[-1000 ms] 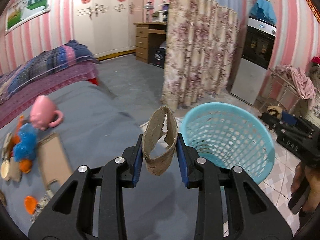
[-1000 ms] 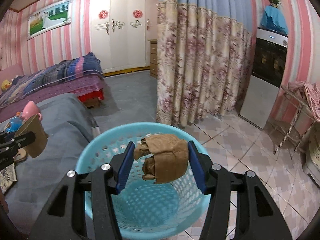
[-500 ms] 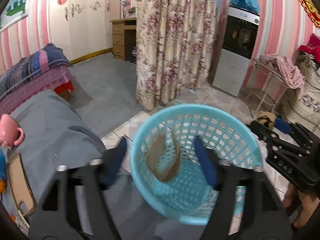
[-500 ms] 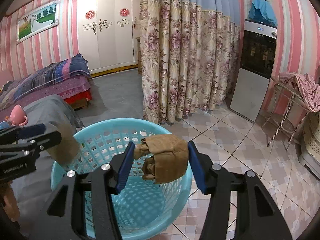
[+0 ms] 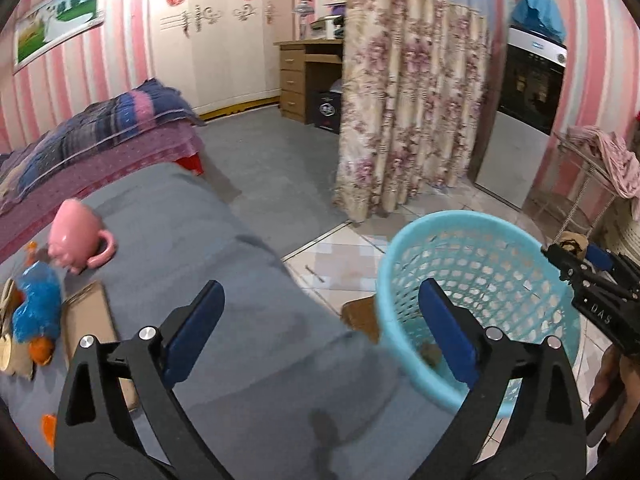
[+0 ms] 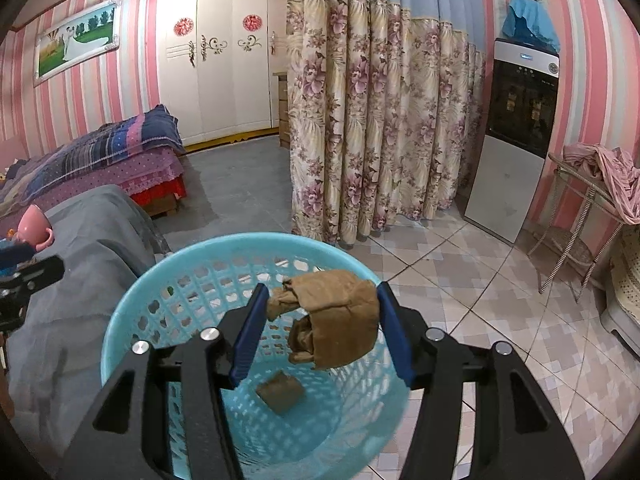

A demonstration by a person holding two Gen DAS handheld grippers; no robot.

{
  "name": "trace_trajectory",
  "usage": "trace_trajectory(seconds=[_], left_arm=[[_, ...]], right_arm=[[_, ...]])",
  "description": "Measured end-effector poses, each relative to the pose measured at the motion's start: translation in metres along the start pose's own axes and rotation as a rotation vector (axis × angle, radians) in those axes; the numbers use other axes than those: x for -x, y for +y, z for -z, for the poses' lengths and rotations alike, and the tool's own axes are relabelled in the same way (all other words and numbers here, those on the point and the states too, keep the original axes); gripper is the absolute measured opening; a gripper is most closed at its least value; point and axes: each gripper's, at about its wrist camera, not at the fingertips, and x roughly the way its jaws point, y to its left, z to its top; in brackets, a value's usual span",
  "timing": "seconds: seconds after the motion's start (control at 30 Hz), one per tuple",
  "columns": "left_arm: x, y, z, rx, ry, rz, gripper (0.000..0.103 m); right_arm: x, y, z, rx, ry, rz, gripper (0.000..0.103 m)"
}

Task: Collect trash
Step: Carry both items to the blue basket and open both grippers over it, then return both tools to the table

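Dropping crumpled paper into the blue basket

The right hand-held gripper (image 6: pixel 318 322) is clamped on a brown crumpled paper wad (image 6: pixel 336 316) directly above the blue basket (image 6: pixel 132 320); a smaller brown scrap (image 6: pixel 280 392) lies on the basket's bottom. The step in hand looks like the release: the jaws need only part for the wad to fall inside. The left hand-held gripper (image 5: pixel 320 328) stands wide apart and empty, just left of the basket, over the grey bed cover (image 5: pixel 240 280). Left of the basket on that cover lie flat cardboard (image 5: pixel 86 316), a pink mug (image 5: pixel 78 240) and a blue plush toy (image 5: pixel 38 304); the cardboard is probably next. Behind the basket: tiled floor (image 6: pixel 460 272), a floral curtain (image 6: pixel 380 120), pink-striped walls.
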Motion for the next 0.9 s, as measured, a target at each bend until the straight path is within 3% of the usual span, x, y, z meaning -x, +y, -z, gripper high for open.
trace_trajectory(seconds=[0.07,0.3,0.67,0.9], left_arm=[[0.004,0.008,0.002,0.011,-0.001,-0.012,0.095],[0.028,0.038,0.009,0.065,-0.022,-0.059,0.097],[0.096,0.102,0.027,0.144,-0.068,-0.173,0.097],[0.143,0.164,0.057,0.206,-0.067,-0.278,0.097]], right_arm=[[0.001,0.004,-0.002,-0.001,-0.019,0.008,0.080],[0.010,0.013,-0.010,-0.007,-0.042,0.025,0.097],[0.040,0.058,-0.015,-0.003,-0.063,-0.040,0.098],[0.069,0.128,-0.005,0.063,-0.081,-0.148,0.098]])
